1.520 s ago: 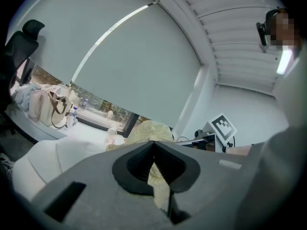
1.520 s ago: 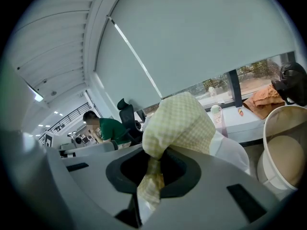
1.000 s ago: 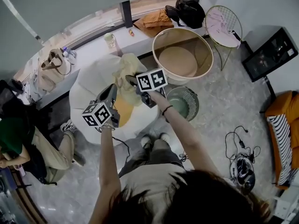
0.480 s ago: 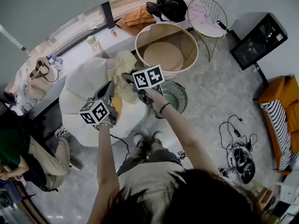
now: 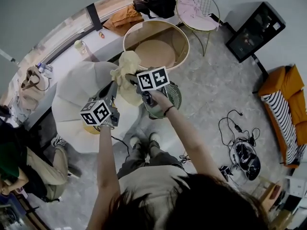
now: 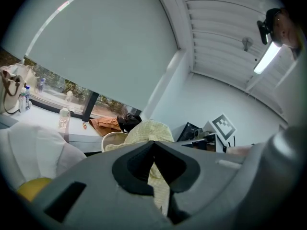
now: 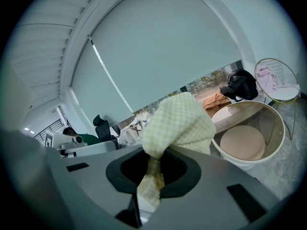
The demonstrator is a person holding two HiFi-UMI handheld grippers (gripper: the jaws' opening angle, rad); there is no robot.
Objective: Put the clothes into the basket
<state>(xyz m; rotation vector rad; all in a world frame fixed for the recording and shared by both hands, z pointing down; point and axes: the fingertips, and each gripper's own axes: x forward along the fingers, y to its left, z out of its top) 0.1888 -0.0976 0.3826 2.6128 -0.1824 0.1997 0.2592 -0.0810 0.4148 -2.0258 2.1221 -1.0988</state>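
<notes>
A pale yellow checked garment [image 5: 127, 71] hangs in the air between both grippers, over the edge of a white round table [image 5: 72, 95]. My left gripper [image 5: 115, 86] is shut on one part of the cloth [image 6: 149, 131], which is pinched in its jaws. My right gripper [image 5: 128, 78] is shut on another bunched part [image 7: 180, 121], and a strip of it trails down through the jaws. The round tan basket [image 5: 178, 35] stands just beyond the garment, with only its flat bottom showing inside [image 7: 242, 143].
A green fan [image 5: 169, 97] stands on the floor below my right hand. Beyond the basket are a wire chair with pink cloth [image 5: 196, 8], orange clothes [image 5: 122, 18] and a black bag [image 5: 156, 1] on the sill. A person sits at left [image 5: 24, 162]. Cables [image 5: 242, 150] lie on the floor.
Both grippers have carried the garment off the white table toward the basket. The basket now lies closer to the hanging cloth.
</notes>
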